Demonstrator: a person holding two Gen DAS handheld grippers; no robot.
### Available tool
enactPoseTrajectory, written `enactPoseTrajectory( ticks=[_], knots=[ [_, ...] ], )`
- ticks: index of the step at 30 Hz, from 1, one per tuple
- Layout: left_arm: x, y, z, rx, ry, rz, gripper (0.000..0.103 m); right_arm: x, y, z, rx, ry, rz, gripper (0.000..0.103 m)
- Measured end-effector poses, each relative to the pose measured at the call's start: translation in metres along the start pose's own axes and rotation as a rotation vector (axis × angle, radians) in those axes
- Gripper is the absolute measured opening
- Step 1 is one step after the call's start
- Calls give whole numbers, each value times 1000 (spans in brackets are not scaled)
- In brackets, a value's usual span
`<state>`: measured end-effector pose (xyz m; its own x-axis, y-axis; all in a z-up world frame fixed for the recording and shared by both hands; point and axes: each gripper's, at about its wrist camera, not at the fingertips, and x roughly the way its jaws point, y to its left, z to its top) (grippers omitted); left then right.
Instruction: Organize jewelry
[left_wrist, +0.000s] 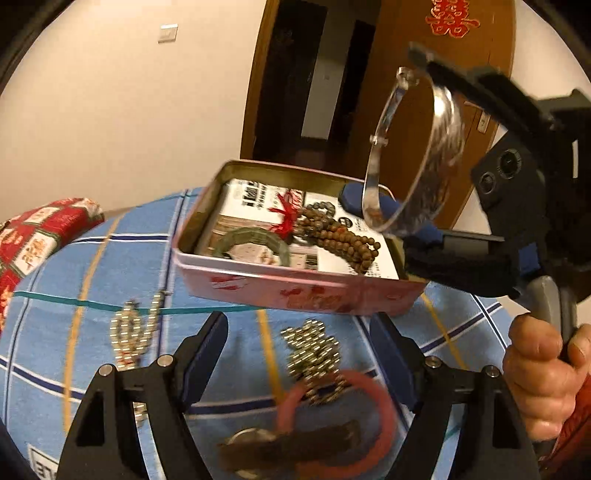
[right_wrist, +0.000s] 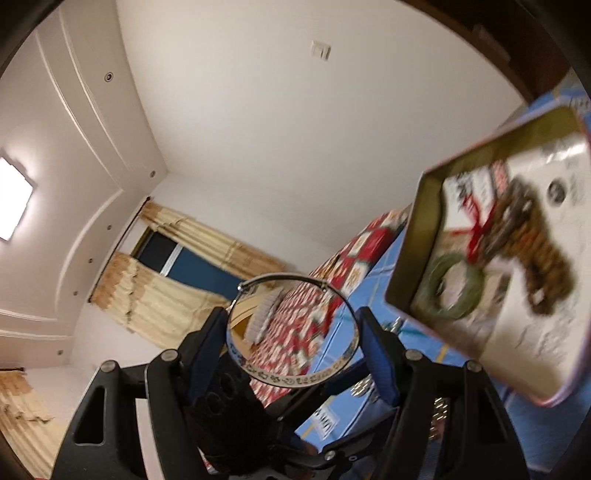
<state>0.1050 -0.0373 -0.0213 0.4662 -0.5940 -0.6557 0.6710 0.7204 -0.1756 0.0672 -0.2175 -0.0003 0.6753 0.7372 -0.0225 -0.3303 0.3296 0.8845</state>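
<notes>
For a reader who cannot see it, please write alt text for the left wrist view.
The right hand-held gripper holds a silver bangle above an open pink tin that contains brown prayer beads and a green bangle. The left hand-held gripper hangs open over a blue checked cloth with metal bead chains and a pink ring.

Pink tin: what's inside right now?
In the tin: brown beads with a red tassel, a green bangle, all lying on printed cards. Anything beneath the cards is hidden.
</notes>
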Motion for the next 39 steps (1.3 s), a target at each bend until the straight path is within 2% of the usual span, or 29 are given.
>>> enactPoseTrajectory(
  ticks=[3, 5, 13, 17, 26, 36, 39],
  knots=[
    [11, -8, -1, 20, 46, 12, 73, -5, 1, 4, -21, -33, -47, 73],
    [12, -9, -4, 25, 72, 12, 61, -5, -1, 5, -29, -41, -79, 73],
    [24, -5, -11, 1, 126, 36, 61, -3, -8, 7, -19, -46, -114, 73],
    [24, -2, -11, -13, 124, 32, 55, -2, -11, 7, -18, -42, -125, 73],
    [24, 1, -10, -29, 122, 25, 50, 1, -12, 7, -20, -35, -142, 73],
    [25, -4, -10, -11, 128, 71, 50, 1, -16, 8, -11, -33, -140, 73],
    [25, -4, -10, -7, 129, 88, 43, 0, -18, 8, -5, -34, -140, 73]
  ],
)
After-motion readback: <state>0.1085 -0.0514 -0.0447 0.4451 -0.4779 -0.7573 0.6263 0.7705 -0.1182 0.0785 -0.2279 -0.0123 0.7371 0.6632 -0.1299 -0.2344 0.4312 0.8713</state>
